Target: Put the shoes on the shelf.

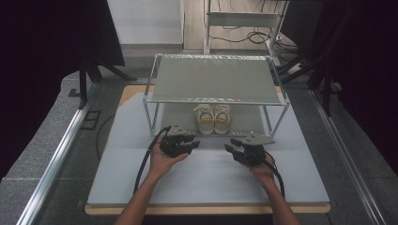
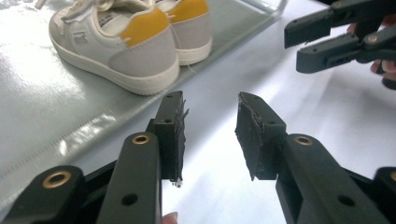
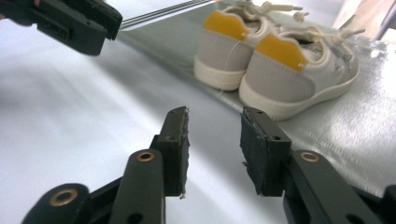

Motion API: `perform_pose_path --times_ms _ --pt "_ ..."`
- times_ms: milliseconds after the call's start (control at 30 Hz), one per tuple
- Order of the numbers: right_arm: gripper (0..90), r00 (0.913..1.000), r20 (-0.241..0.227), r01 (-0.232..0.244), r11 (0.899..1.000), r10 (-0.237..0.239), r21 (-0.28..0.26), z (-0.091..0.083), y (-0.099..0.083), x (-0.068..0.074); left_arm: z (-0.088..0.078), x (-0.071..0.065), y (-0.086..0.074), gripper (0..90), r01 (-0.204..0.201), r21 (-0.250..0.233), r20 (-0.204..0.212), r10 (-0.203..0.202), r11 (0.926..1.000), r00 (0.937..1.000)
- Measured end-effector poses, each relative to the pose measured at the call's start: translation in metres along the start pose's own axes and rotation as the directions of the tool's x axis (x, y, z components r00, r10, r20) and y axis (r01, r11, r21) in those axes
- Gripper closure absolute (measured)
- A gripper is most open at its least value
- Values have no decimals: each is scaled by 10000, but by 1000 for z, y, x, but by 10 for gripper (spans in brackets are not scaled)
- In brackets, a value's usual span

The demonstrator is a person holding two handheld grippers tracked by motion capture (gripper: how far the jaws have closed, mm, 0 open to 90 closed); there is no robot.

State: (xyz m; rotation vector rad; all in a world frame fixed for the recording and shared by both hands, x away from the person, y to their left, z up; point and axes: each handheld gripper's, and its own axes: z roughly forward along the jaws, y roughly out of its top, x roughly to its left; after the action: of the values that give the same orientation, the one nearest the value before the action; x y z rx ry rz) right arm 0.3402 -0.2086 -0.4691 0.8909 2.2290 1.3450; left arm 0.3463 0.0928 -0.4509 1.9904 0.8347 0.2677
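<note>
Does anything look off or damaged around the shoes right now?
The shoes stand neatly paired on the rack's lower shelf. Only oddity: the left gripper pads look frayed at their edges.

Small print on shoe tongue (image 2: 108, 19), illegible.

A two-level rack (image 1: 216, 77) stands at the far middle of the worktop (image 1: 206, 180). On its lower shelf (image 1: 180, 119), under the upper shelf, a pair of shoes (image 1: 213, 119) sits side by side, touching, heels toward the person. In front of the rack, the left gripper (image 1: 197, 143) and right gripper (image 1: 228, 146) hover near each other, left and right of the shoes, tips pointing inward.
</note>
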Motion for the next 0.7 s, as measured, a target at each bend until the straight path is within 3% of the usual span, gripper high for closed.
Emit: perform_pose_path --times_ms 267,367,500,533,633,700 --pt "570 9996 -249 -94 9999 91 -101 -30 -25 11 -22 -14 -24 593 168 -236 -111 -171 9996 9998" --pt "543 9997 -215 107 9997 -102 211 -36 -32 13 -29 -16 -35 569 170 -127 -222 -173 9998 9996" --pt "517 9999 -107 -14 9993 18 377 -44 -42 12 -35 -15 -56 546 626 -234 -17 -626 9978 9980" --pt "509 10000 -49 -30 9992 32 402 -45 -44 12 -34 -15 -59 535 605 31 -61 -605 9982 9981" --pt "494 9997 81 -243 9982 239 544 -48 -51 7 -38 -14 -61 519 782 -185 20 -782 9968 9969" --pt "487 9991 91 -413 9978 409 510 -49 -52 5 -40 -14 -61 510 661 -166 -124 -663 9977 9977"
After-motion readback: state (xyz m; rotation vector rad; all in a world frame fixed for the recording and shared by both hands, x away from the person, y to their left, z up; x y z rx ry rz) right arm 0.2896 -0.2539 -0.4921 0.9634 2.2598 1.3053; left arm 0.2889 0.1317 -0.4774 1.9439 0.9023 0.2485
